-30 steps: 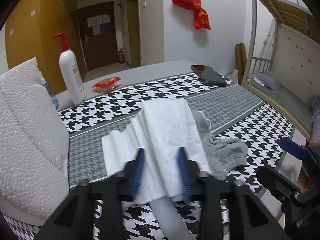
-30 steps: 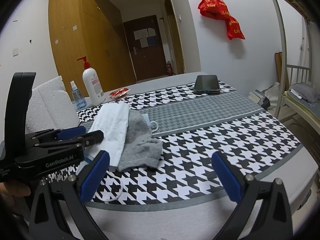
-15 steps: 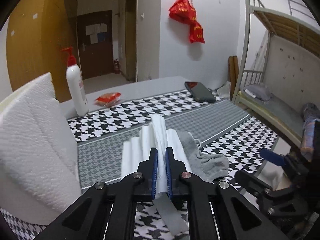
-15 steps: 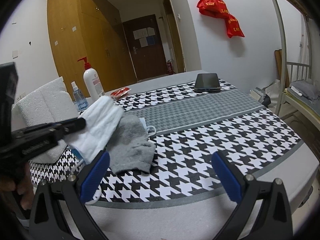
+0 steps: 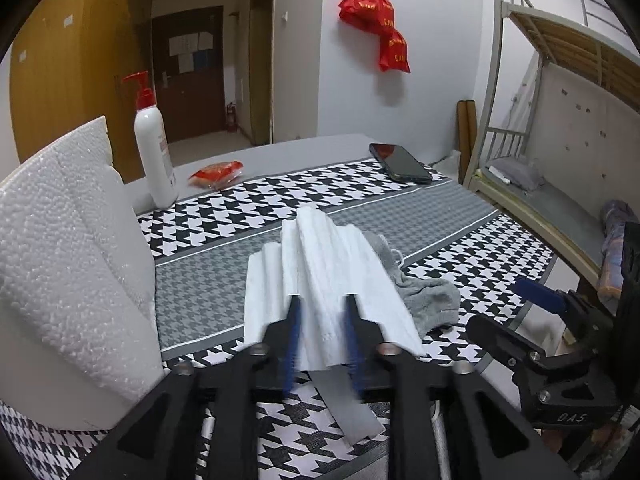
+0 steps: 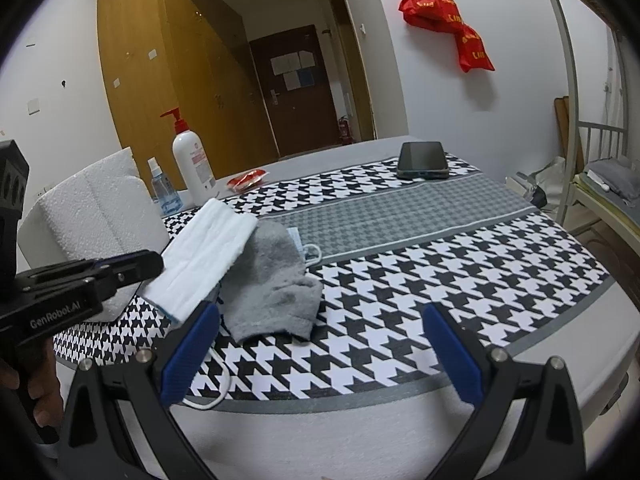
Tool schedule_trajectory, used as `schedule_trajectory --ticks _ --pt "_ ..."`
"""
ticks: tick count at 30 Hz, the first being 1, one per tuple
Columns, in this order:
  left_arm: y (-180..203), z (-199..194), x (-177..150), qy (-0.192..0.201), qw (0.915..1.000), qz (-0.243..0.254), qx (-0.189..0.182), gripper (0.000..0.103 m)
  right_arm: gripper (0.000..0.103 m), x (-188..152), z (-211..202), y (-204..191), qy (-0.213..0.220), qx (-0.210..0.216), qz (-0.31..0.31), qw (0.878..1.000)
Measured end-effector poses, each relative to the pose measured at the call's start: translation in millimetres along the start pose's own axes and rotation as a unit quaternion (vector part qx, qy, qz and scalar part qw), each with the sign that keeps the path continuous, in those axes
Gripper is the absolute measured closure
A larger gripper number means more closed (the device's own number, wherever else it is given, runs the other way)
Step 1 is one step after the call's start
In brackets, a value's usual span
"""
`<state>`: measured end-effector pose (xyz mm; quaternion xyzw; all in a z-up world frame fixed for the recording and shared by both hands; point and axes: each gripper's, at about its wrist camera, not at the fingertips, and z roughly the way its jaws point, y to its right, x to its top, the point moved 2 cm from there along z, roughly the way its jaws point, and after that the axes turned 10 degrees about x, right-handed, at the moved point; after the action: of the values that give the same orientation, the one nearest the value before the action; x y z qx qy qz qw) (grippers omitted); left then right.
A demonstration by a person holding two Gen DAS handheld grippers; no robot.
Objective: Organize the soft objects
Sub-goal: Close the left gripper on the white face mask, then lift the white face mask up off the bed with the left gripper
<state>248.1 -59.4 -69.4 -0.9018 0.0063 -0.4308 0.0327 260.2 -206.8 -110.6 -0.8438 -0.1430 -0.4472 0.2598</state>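
Note:
A white pleated cloth (image 5: 324, 276), which looks like a face mask, lies half over a grey sock (image 5: 426, 304) on the houndstooth tablecloth (image 5: 240, 208). My left gripper (image 5: 323, 320) has its jaws opening, motion-blurred, with the near end of the white cloth between them and the pads no longer pinching it. In the right wrist view the white cloth (image 6: 204, 256) slants up from the left gripper (image 6: 154, 261) onto the sock (image 6: 272, 288). My right gripper (image 6: 320, 320) hangs open over the table's near edge with nothing in it.
A white paper-towel pack (image 5: 60, 260) stands at the left, with a pump bottle (image 5: 154, 160), a small spray bottle (image 6: 162, 192) and a red packet (image 5: 216, 172) behind it. A phone (image 5: 400, 162) lies at the far side. A bunk bed (image 5: 560, 140) stands beyond the right edge.
The left jaws closed tight on the white cloth, bunching and lifting it, and have now parted again; the cloth spreads back out. The right gripper has stayed still.

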Motion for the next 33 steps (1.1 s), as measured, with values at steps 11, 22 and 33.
schedule_trajectory --ticks 11,22,33 --pt "7 16 7 -0.015 0.9998 0.001 -0.012 0.046 0.0 -2 8 4 -0.008 0.001 0.008 1.0" --pt "2 35 13 -0.023 0.9988 -0.03 -0.031 0.098 0.0 -3 9 5 -0.01 -0.004 0.011 1.0" --pt "-8 -17 35 0.022 0.9919 -0.06 -0.11 0.098 0.0 -3 6 -1 -0.008 -0.004 0.007 1.0"
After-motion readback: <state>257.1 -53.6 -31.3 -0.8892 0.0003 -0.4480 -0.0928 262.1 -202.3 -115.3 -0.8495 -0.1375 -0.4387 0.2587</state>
